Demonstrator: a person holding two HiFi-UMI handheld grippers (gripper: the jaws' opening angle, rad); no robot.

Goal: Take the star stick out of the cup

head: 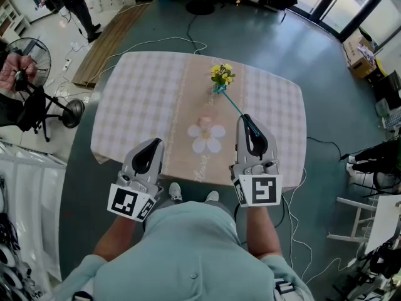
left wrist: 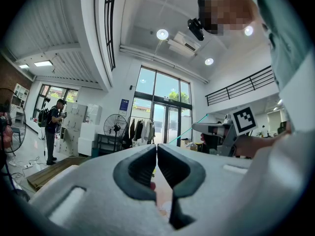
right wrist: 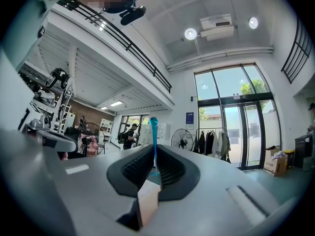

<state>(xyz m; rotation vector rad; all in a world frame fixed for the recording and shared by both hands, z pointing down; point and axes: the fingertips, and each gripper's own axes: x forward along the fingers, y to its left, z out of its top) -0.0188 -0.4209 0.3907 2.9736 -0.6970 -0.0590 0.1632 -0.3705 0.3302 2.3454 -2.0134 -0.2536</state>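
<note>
The star stick (head: 233, 105) is a thin teal rod with a teal star end (head: 218, 88), held slanting above the table. My right gripper (head: 246, 120) is shut on its lower end. In the right gripper view the rod (right wrist: 154, 141) rises straight up from between the closed jaws of that gripper (right wrist: 154, 156). A small pale pink cup (head: 205, 121) seems to stand on the table runner, left of the stick and apart from it. My left gripper (head: 152, 145) hovers at the table's near edge, shut and empty (left wrist: 156, 150). In the left gripper view the stick (left wrist: 189, 127) appears as a thin slanting line.
The table (head: 144, 99) has a checked cloth and a runner with a printed white flower (head: 207, 138). A bunch of yellow flowers (head: 222, 73) stands at the middle back. A floor fan (head: 37, 61) and a person (head: 78, 2) are off to the left. Cables lie on the floor.
</note>
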